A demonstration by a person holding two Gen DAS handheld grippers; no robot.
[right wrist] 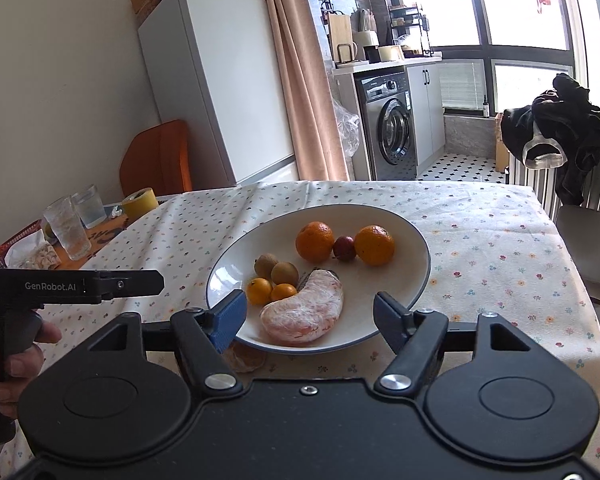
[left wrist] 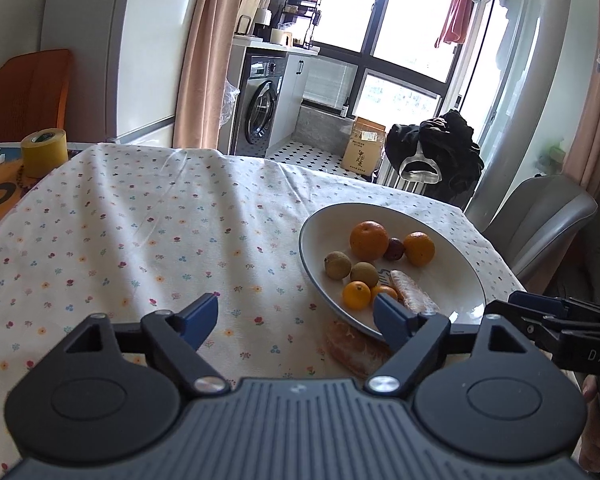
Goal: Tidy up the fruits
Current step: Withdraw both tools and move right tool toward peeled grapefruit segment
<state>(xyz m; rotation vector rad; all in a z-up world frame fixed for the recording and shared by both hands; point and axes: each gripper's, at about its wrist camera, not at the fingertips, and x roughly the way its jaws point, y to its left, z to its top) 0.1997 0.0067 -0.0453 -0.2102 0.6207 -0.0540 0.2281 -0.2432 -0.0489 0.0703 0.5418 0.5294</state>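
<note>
A white plate (right wrist: 412, 240) on the flowered tablecloth holds two oranges (right wrist: 315, 241), a dark red plum (right wrist: 344, 247), two brown longans (right wrist: 285, 273), two small kumquats (right wrist: 259, 290) and a peeled pomelo segment (right wrist: 306, 312). A second peeled piece (left wrist: 354, 346) lies on the cloth by the plate's near rim. My right gripper (right wrist: 310, 320) stands open over the plate's near edge, straddling the pomelo segment without touching it. My left gripper (left wrist: 296, 320) is open, empty, low over the cloth left of the plate (left wrist: 320, 224); its right finger overlaps the rim.
At the table's left end stand a yellow tape roll (right wrist: 141, 203), two glasses (right wrist: 68, 232) and snack packets. A grey chair (left wrist: 540, 220) is beyond the table's right edge, an orange chair (right wrist: 160, 160) at the left. A hand (right wrist: 16, 360) holds the left gripper's handle.
</note>
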